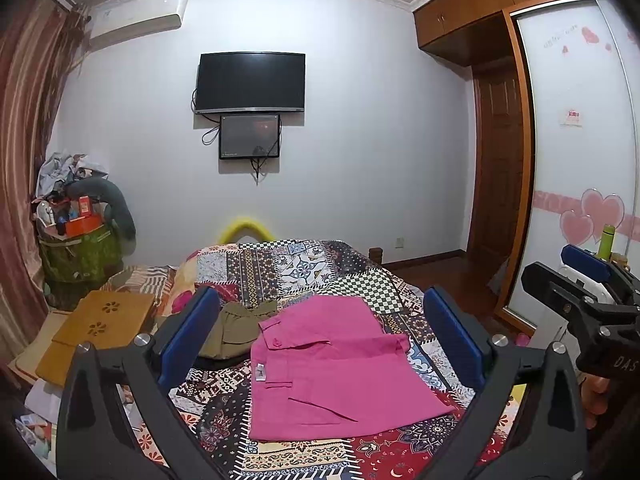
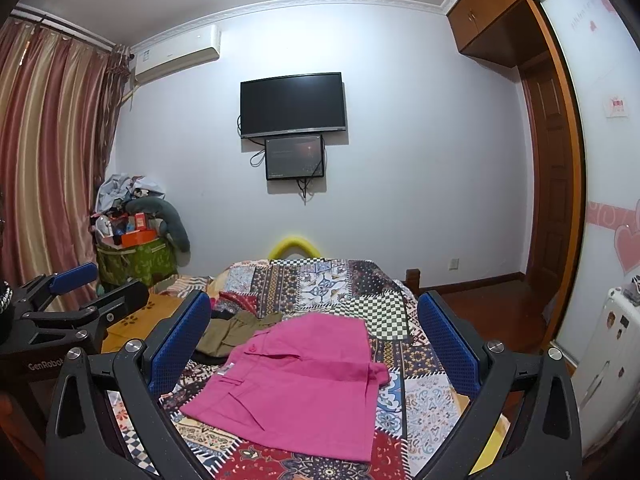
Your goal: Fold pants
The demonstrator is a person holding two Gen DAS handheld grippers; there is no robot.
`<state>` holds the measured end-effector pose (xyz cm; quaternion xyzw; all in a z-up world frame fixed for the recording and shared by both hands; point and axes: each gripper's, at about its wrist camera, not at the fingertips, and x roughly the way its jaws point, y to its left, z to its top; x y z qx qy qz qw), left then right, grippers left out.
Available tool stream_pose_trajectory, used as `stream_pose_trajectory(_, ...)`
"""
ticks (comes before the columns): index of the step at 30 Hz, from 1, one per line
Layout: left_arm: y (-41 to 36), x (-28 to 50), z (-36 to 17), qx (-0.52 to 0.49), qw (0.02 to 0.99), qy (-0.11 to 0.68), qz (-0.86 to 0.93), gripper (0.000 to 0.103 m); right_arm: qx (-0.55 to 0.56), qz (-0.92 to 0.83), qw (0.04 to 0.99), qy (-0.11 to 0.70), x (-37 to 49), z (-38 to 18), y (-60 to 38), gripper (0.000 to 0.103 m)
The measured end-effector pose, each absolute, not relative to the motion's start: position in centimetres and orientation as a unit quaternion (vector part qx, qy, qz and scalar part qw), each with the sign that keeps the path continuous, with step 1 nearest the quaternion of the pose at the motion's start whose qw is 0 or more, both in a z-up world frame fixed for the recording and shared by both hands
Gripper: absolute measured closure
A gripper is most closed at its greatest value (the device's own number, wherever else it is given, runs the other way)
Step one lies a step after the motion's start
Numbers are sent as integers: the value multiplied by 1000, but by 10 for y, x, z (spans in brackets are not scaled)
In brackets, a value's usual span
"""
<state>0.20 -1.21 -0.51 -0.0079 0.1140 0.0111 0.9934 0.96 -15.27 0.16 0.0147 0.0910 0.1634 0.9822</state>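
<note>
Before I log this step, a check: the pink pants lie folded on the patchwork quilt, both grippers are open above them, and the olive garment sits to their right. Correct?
Not quite. The olive garment sits to the left of the pink pants, as both wrist views show. The rest holds: folded on the patchwork quilt, left gripper and right gripper open.

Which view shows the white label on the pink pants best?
The left wrist view: the white label on the pink pants faces it, unobstructed. The right wrist view shows it only as a small edge-on sliver.

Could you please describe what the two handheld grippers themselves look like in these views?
Both the left gripper and the right gripper have black angular frames with silver round bolts and two fingers faced in blue dimpled pads. White lettering marks their bodies: "GenRobot" on the left one, "DAS" on the right.
</note>
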Motion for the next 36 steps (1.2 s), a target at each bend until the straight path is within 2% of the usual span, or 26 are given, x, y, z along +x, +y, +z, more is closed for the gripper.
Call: stream_pose_trajectory(36, -10, 9, -8, -14, 992, 123, 10, 0, 19, 165, 982, 94, 9, 4, -157, 0)
